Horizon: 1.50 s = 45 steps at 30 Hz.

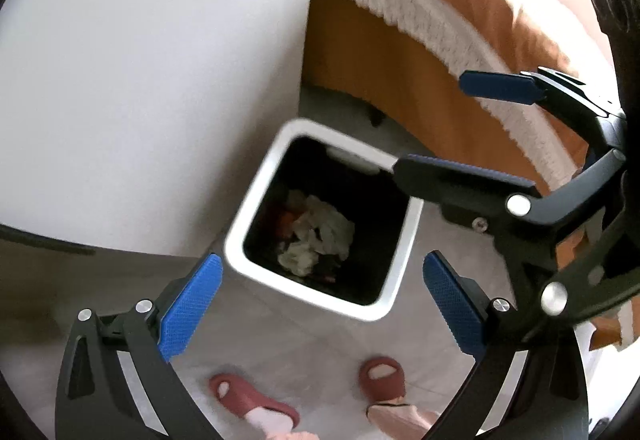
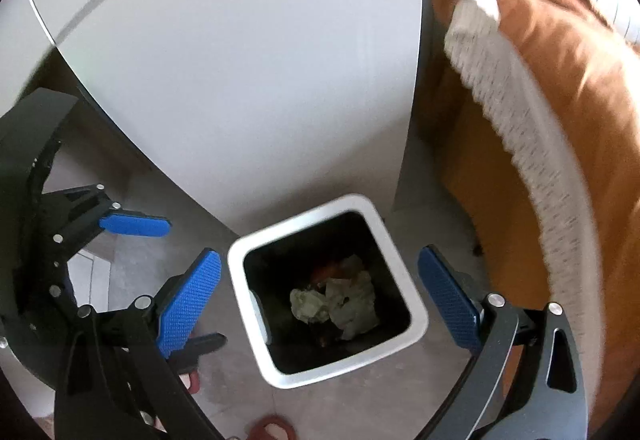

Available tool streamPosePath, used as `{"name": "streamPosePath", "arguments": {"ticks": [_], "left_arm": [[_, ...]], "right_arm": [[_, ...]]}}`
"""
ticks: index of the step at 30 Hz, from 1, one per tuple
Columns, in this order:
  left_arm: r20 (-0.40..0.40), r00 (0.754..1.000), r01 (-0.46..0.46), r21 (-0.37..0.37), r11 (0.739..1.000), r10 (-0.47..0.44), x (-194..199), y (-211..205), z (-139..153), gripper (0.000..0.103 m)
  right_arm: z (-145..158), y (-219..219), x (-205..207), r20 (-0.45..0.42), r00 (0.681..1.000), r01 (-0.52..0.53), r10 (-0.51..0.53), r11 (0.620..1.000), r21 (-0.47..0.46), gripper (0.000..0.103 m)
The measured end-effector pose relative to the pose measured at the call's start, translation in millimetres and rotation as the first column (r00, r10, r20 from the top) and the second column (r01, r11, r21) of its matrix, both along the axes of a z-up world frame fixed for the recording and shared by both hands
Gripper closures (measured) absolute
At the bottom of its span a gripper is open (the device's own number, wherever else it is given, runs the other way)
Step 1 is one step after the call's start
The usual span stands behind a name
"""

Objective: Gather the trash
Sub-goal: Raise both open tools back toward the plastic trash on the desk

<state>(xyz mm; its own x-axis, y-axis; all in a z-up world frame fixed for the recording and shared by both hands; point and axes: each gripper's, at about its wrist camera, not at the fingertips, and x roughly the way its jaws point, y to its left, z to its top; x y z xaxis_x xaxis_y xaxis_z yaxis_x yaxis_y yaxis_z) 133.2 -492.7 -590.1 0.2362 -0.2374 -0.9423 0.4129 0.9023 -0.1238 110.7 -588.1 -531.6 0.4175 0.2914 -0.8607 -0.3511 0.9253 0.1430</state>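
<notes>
A white square trash bin [image 1: 240,224] with a black inside stands on the floor below both grippers; it also shows in the right wrist view [image 2: 404,264]. Crumpled white paper and some orange scraps [image 1: 320,236] lie at its bottom, also seen in the right wrist view [image 2: 344,304]. My left gripper [image 1: 322,304] is open and empty above the bin's near rim. My right gripper [image 2: 320,304] is open and empty, straight above the bin. The right gripper shows in the left wrist view [image 1: 440,124], open. The left gripper shows in the right wrist view [image 2: 180,280], open.
A white wall or cabinet panel [image 1: 152,80] stands behind the bin. A bed with an orange cover and white lace trim [image 1: 420,20] is to the right. The person's feet in red slippers [image 1: 380,376] stand on the grey tile floor [image 1: 280,340].
</notes>
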Motion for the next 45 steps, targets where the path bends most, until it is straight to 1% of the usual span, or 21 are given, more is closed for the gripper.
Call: {"name": "streamPosePath", "arguments": {"ticks": [3, 4, 5, 7, 8, 12, 14, 15, 16, 17, 20, 22, 28, 31, 33, 35, 38, 40, 42, 43, 45], "left_arm": [[0.019, 1.0, -0.012, -0.01, 1.0, 0.012, -6, 9, 44, 0.005], [0.036, 0.999, -0.019, -0.009, 1.0, 0.019, -9, 13, 65, 0.005], [0.045, 0.999, -0.021, -0.013, 1.0, 0.022, -11, 14, 77, 0.005], [0.076, 0.996, -0.037, -0.028, 0.999, 0.04, -18, 24, 113, 0.005], [0.098, 0.994, -0.054, -0.027, 0.998, 0.057, -22, 31, 135, 0.005], [0.158, 0.98, -0.116, -0.037, 0.993, 0.12, -30, 69, 207, 0.005], [0.188, 0.97, -0.144, -0.057, 0.988, 0.152, -33, 88, 238, 0.005], [0.209, 0.962, -0.167, -0.069, 0.983, 0.178, -34, 102, 257, 0.005], [0.224, 0.955, -0.179, -0.075, 0.981, 0.192, -36, 112, 269, 0.005], [0.254, 0.943, -0.202, -0.078, 0.976, 0.215, -36, 125, 286, 0.005], [0.314, 0.913, -0.25, -0.072, 0.966, 0.26, -36, 154, 321, 0.005], [0.347, 0.89, -0.287, -0.075, 0.955, 0.295, -34, 179, 342, 0.005], [0.422, 0.843, -0.347, -0.048, 0.937, 0.333, -29, 237, 384, 0.005], [0.448, 0.82, -0.368, -0.067, 0.928, 0.357, -27, 266, 399, 0.005], [0.462, 0.808, -0.385, -0.055, 0.921, 0.365, -22, 287, 406, 0.005], [0.479, 0.804, -0.391, -0.019, 0.92, 0.352, -18, 304, 411, 0.005], [0.497, 0.806, -0.368, -0.007, 0.93, 0.322, -7, 333, 415, 0.005], [0.494, 0.811, -0.345, -0.027, 0.938, 0.312, 3, 352, 411, 0.005], [0.479, 0.822, -0.326, -0.046, 0.944, 0.308, 21, 374, 404, 0.005], [0.478, 0.822, -0.322, -0.057, 0.945, 0.309, 29, 383, 400, 0.005], [0.453, 0.838, -0.308, -0.064, 0.949, 0.303, 51, 402, 391, 0.005]], "right_arm": [[55, 6, -4, 0.021, 1.0, 0.006, -0.007, 1.0, 0.01, 0.005], [70, 8, -5, 0.025, 1.0, 0.006, -0.006, 1.0, 0.015, 0.005], [91, 12, -8, 0.038, 0.999, 0.007, -0.008, 1.0, 0.018, 0.005], [126, 20, -9, 0.064, 0.998, 0.004, -0.006, 1.0, 0.028, 0.005], [138, 24, -10, 0.078, 0.997, 0.003, -0.006, 0.999, 0.034, 0.005], [215, 50, -9, 0.158, 0.987, -0.026, 0.012, 0.996, 0.089, 0.005], [239, 63, -5, 0.195, 0.98, -0.049, 0.029, 0.994, 0.098, 0.005], [255, 74, -3, 0.221, 0.974, -0.069, 0.046, 0.993, 0.099, 0.005], [266, 83, -1, 0.242, 0.969, -0.083, 0.058, 0.992, 0.098, 0.005], [273, 89, 1, 0.257, 0.964, -0.093, 0.064, 0.991, 0.1, 0.005], [308, 117, 12, 0.31, 0.946, -0.144, 0.099, 0.982, 0.126, 0.005], [321, 132, 17, 0.338, 0.933, -0.178, 0.126, 0.976, 0.127, 0.005], [358, 197, 31, 0.398, 0.89, -0.29, 0.223, 0.95, 0.116, 0.005], [370, 228, 39, 0.414, 0.873, -0.327, 0.257, 0.939, 0.106, 0.005], [374, 248, 46, 0.422, 0.864, -0.347, 0.276, 0.933, 0.101, 0.005], [376, 266, 53, 0.428, 0.854, -0.367, 0.297, 0.926, 0.088, 0.005], [377, 300, 69, 0.431, 0.843, -0.39, 0.322, 0.917, 0.078, 0.005], [376, 313, 79, 0.436, 0.842, -0.386, 0.318, 0.92, 0.074, 0.005], [373, 330, 96, 0.425, 0.849, -0.381, 0.314, 0.921, 0.081, 0.005], [370, 337, 104, 0.424, 0.852, -0.375, 0.308, 0.924, 0.081, 0.005], [363, 352, 123, 0.41, 0.858, -0.371, 0.311, 0.925, 0.076, 0.005]]}}
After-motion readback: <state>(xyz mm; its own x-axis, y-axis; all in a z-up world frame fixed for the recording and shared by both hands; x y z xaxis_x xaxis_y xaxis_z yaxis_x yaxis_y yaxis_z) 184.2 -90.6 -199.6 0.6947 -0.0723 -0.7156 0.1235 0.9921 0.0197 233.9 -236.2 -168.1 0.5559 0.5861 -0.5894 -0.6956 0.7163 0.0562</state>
